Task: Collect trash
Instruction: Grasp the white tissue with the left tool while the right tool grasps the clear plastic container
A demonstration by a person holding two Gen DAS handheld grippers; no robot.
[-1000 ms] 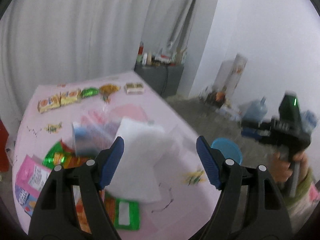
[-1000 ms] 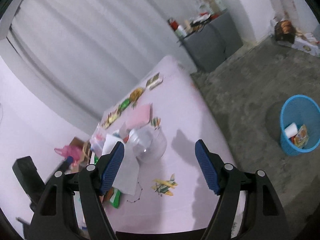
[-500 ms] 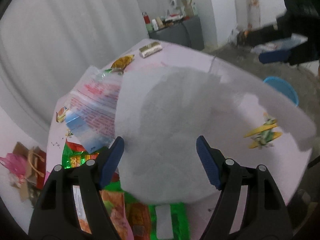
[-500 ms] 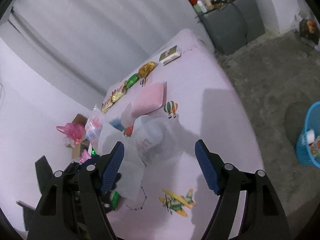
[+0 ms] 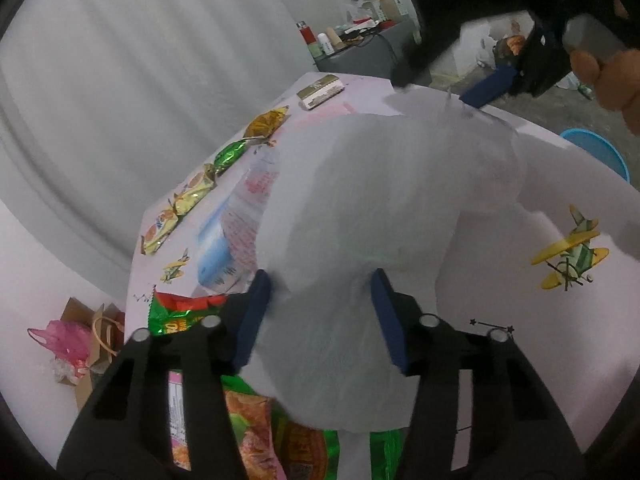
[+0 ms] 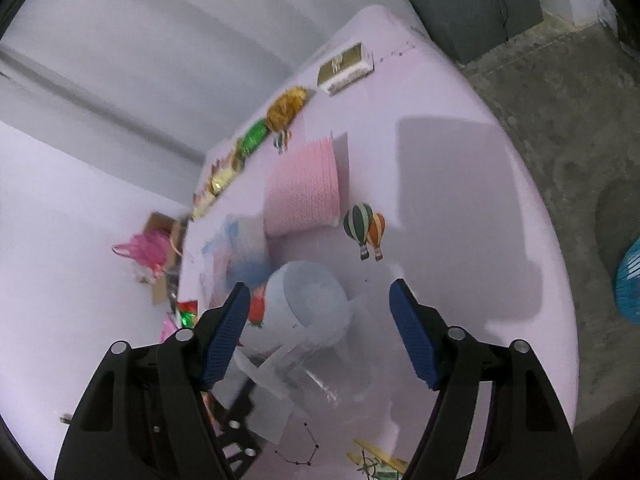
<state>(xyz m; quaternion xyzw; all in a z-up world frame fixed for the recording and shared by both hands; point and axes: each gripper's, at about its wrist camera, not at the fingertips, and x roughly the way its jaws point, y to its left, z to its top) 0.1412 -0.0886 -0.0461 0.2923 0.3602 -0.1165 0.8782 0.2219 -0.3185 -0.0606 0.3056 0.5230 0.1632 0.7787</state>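
Observation:
A large white sheet of paper (image 5: 360,208) lies over the pink table (image 5: 560,340) and fills the left wrist view. My left gripper (image 5: 320,312) is open, its blue pads either side of the sheet's near part. My right gripper (image 6: 320,332) is open, above a clear plastic cup (image 6: 308,304) lying on its side on the table. It also shows at the top right of the left wrist view (image 5: 492,84), at the sheet's far edge. Green and orange snack wrappers (image 5: 288,440) lie under the left gripper.
Candy and snack packets (image 5: 200,188) line the table's far edge, with a small box (image 5: 320,91) beyond. A pink pad (image 6: 304,188) lies mid-table. A blue trash basket (image 6: 628,280) stands on the floor to the right. A grey cabinet (image 6: 472,4) stands behind.
My left gripper has moved in low over the white sheet and its jaws have narrowed. My right gripper has come down toward the clear cup.

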